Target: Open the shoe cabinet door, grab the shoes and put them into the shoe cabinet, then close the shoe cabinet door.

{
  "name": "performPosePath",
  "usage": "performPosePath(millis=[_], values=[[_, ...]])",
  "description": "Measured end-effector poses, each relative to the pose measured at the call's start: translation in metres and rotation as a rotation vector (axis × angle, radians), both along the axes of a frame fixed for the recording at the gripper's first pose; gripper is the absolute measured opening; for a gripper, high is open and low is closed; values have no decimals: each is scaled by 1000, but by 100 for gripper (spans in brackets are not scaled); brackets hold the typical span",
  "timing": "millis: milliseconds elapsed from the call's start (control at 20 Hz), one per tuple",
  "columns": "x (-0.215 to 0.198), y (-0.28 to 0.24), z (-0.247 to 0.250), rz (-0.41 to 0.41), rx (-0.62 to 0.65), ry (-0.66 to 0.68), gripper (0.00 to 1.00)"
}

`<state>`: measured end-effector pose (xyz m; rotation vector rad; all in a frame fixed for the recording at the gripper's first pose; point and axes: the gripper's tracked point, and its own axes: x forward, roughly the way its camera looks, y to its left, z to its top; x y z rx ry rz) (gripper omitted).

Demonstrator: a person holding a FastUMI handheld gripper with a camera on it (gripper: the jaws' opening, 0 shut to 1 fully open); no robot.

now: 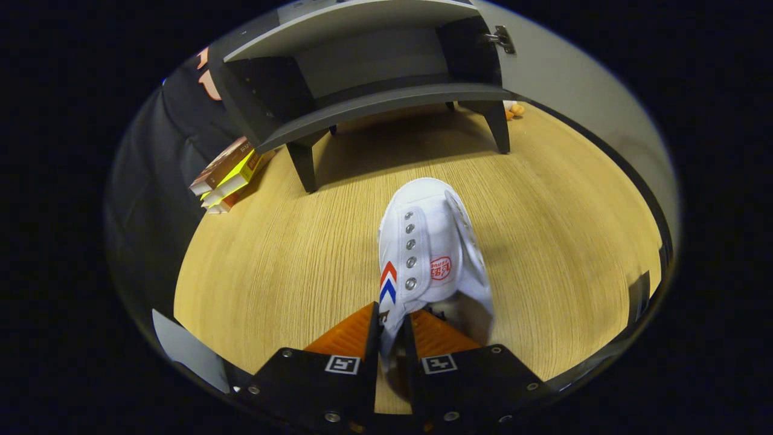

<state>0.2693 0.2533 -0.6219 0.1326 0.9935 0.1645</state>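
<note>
A white canvas shoe (430,241) with metal eyelets and a red and blue chevron mark hangs just ahead of my fingers, toe pointing away. My gripper (392,329) is shut on the shoe's side wall near the heel, both fingers pressing the fabric. The shoe is above the wooden floor (290,266). Beyond it stands the dark grey shoe cabinet (362,78) on short legs. Its door (574,84) is swung open to the right, and the inner shelf (386,99) looks bare.
Several flat boxes (232,172) lie stacked on the floor beside the cabinet's left front leg. A small orange object (515,110) sits on the floor behind the right leg, near the open door. A pale panel corner (187,350) lies left of my fingers.
</note>
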Motion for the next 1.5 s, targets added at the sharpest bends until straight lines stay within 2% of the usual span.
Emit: performPosePath(millis=[100, 150, 250, 350, 450, 750, 1100, 1350, 1500], values=[[4, 1, 0, 2, -29, -35, 15], [4, 2, 1, -10, -33, -39, 6], [9, 3, 11, -71, 20, -45, 1], [20, -1, 25, -112, 56, -56, 0], [29, -6, 40, -130, 41, -83, 0], [38, -4, 118, -151, 23, -207, 0], [59, 17, 232, -100, -19, -380, 0], [76, 23, 294, -103, -37, -463, 0], [89, 29, 321, -66, -64, -500, 0]])
